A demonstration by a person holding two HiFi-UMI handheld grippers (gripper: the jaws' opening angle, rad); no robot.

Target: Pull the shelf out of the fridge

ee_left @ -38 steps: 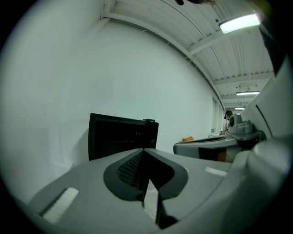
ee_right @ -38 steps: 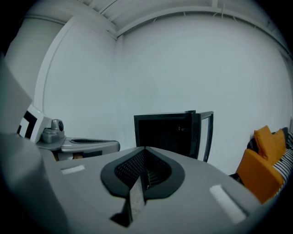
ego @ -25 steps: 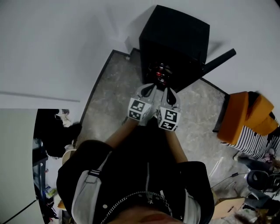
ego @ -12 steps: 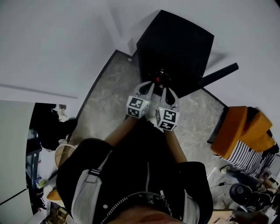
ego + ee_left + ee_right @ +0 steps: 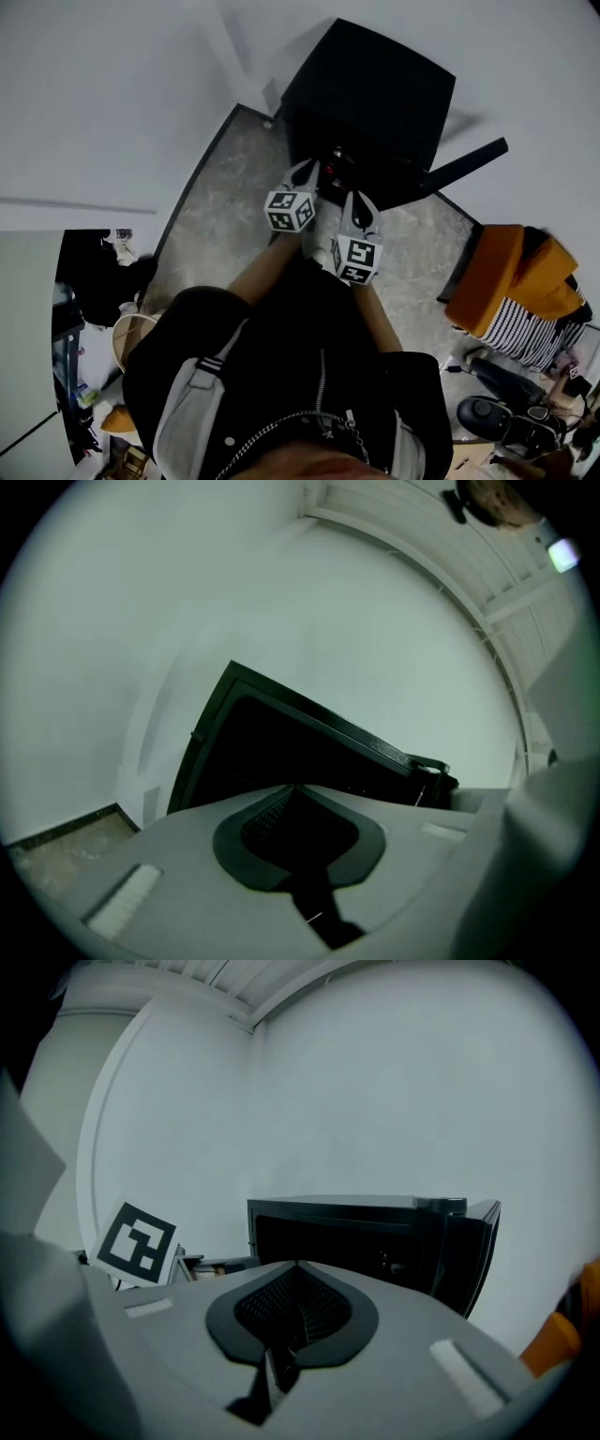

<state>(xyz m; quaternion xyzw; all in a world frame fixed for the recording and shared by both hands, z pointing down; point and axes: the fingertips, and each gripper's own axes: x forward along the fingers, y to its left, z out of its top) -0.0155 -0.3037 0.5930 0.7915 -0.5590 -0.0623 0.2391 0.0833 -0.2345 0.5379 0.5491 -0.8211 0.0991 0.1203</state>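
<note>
A black mini fridge (image 5: 375, 84) stands on the floor against the white wall, its door (image 5: 464, 164) swung open to the right. Its inside is dark; I cannot make out the shelf, only a small red-dotted thing (image 5: 336, 157) at the opening. My left gripper (image 5: 305, 176) is at the fridge's front, jaws shut and empty, facing the dark opening (image 5: 281, 752). My right gripper (image 5: 361, 202) is beside it, slightly further back, also shut with nothing between its tips (image 5: 298, 1267). It faces the fridge (image 5: 356, 1232) and the door (image 5: 469, 1251). The left gripper's marker cube (image 5: 139, 1241) shows there at the left.
The floor (image 5: 225, 206) is grey stone, bounded by white walls. An orange seat with striped cloth (image 5: 506, 272) stands at the right, close to the open door. Dark clutter (image 5: 103, 272) lies at the left, and a round black object (image 5: 487, 412) at the bottom right.
The left gripper has moved forward and left toward the fridge opening, away from the right gripper. The right gripper has stayed nearly in place.
</note>
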